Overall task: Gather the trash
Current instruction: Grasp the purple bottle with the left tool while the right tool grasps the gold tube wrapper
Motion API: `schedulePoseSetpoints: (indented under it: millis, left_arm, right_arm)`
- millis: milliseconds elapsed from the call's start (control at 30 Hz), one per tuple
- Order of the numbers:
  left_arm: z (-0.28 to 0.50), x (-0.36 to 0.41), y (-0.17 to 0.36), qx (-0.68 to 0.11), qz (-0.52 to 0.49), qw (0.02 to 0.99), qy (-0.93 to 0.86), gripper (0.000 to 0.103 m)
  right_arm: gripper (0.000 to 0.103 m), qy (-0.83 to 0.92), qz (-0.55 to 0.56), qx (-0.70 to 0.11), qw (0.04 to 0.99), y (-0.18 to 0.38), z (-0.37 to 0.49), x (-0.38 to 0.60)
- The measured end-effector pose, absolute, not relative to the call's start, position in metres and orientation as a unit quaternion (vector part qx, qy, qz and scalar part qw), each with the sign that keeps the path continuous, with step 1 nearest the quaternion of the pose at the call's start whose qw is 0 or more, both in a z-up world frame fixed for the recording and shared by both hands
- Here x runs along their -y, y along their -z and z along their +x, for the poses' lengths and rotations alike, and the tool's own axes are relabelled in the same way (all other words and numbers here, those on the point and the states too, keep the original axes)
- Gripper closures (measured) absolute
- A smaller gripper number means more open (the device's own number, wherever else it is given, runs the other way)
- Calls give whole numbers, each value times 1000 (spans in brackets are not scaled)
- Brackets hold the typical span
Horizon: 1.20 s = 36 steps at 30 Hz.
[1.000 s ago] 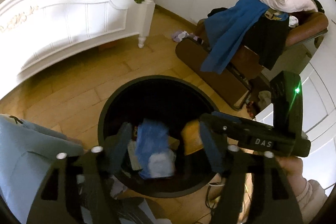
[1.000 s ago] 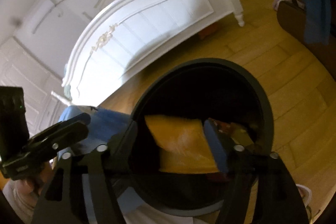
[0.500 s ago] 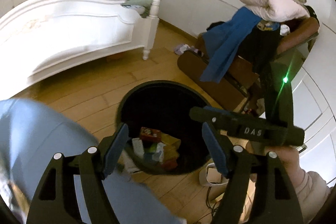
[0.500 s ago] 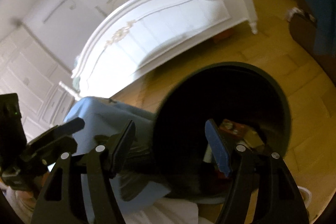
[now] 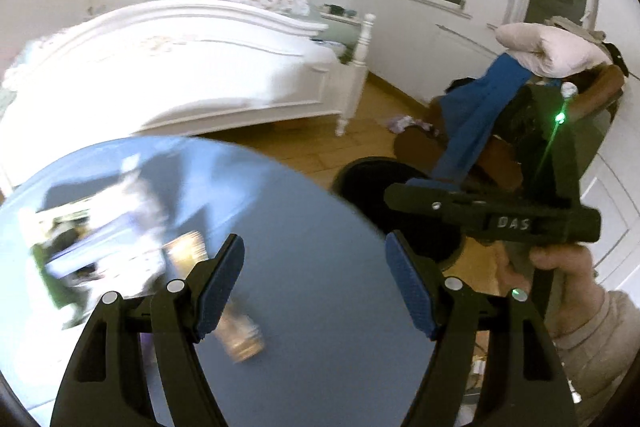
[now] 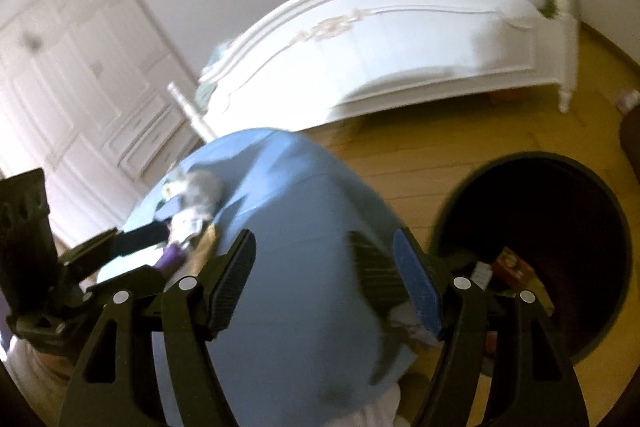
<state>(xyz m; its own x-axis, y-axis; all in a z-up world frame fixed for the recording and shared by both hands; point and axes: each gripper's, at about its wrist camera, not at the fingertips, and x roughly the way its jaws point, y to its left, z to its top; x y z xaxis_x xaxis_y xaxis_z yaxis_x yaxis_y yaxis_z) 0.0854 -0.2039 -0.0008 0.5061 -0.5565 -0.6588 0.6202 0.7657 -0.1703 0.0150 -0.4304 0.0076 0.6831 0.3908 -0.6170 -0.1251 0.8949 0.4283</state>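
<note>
A round black trash bin (image 6: 556,227) stands on the wooden floor with several pieces of trash (image 6: 512,267) inside; its rim shows in the left wrist view (image 5: 360,171). My left gripper (image 5: 316,287) is open and empty above a round table with a blue cloth (image 5: 312,235). A blurred tan can-like item (image 5: 240,335) and other litter (image 5: 92,239) lie on it. My right gripper (image 6: 324,283) is open and empty over the table's edge (image 6: 304,187), left of the bin. It also shows in the left wrist view (image 5: 496,215). More litter (image 6: 188,215) lies on the table's far side.
A white bed (image 5: 180,67) stands behind the table. A brown chair piled with blue and dark clothes and a pillow (image 5: 532,107) is right of the bin. White wardrobes (image 6: 80,67) line the left wall. The left gripper shows in the right wrist view (image 6: 40,259).
Both grippers dropped their trash into the bin, opened, and swung left and up away from the bin over the blue table.
</note>
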Motion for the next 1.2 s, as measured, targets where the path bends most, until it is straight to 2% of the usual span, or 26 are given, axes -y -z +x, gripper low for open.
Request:
schedulePoseSetpoints:
  millis: [400, 533, 700, 800, 867, 933, 1000, 1133, 1200]
  left_arm:
    - [96, 126, 19, -394, 54, 877, 270, 31]
    - [102, 116, 35, -424, 69, 864, 261, 53]
    - [111, 119, 50, -443, 86, 854, 259, 59]
    - [115, 119, 55, -448, 88, 850, 263, 65]
    - [117, 124, 57, -445, 91, 851, 265, 65]
    - [119, 124, 58, -443, 94, 852, 264, 73]
    - [121, 124, 58, -440, 93, 853, 263, 76]
    - [121, 120, 60, -438, 82, 855, 265, 78]
    - [118, 113, 60, -434, 83, 858, 263, 78]
  right_arm:
    - [32, -199, 119, -394, 889, -4, 27, 345]
    - [35, -209, 91, -401, 887, -2, 29, 323]
    - [52, -216, 53, -420, 880, 4, 36, 296]
    - [53, -218, 35, -432, 874, 8, 42, 279]
    - [53, -218, 27, -439, 871, 11, 46, 273]
    - [53, -216, 15, -450, 867, 16, 51, 264]
    - [53, -214, 5, -457, 863, 21, 56, 257]
    - [54, -203, -24, -462, 863, 29, 62, 244]
    - [62, -193, -46, -458, 866, 31, 64, 237]
